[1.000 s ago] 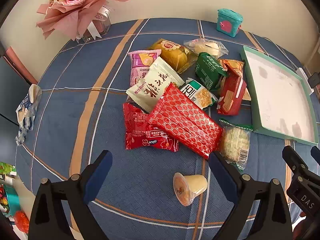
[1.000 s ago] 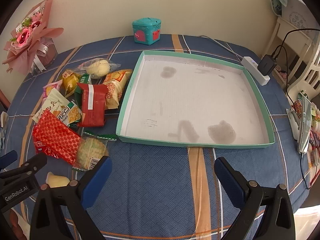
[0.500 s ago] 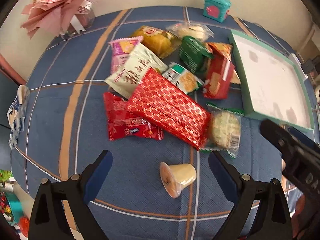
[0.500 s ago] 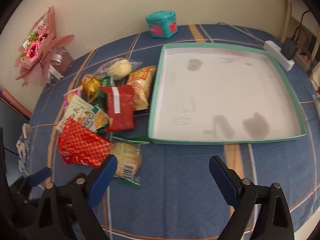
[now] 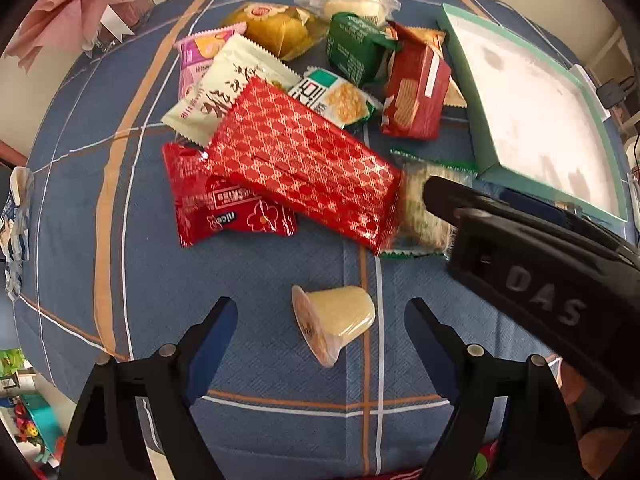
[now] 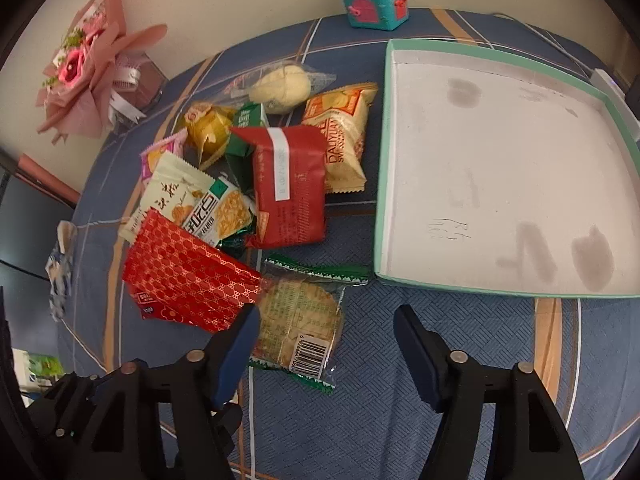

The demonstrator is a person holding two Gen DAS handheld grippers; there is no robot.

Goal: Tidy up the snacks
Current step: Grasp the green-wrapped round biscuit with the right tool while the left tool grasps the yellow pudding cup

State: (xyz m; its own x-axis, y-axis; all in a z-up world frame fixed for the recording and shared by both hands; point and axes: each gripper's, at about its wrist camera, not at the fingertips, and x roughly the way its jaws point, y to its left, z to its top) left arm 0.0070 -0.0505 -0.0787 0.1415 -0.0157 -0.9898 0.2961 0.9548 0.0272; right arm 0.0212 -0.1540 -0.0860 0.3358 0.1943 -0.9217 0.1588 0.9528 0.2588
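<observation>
Basically 0 done: tray (image 6: 496, 184) empty, all snacks left. L gripper (image 5: 320, 312) closing round jelly cup (image 5: 334, 322), R gripper (image 6: 324, 334) closing round cracker pack (image 6: 300, 320); neither gripped yet.

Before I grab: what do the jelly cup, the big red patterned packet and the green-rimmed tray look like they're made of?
Jelly cup: thin translucent plastic with a film lid, glossy; the pale filling shows through.
Red patterned packet: metallic foil-type wrap, judging by its shiny glints and crimped ends.
Green-rimmed tray: probably cardboard; matte white floor with dull stains, thin folded walls.
</observation>
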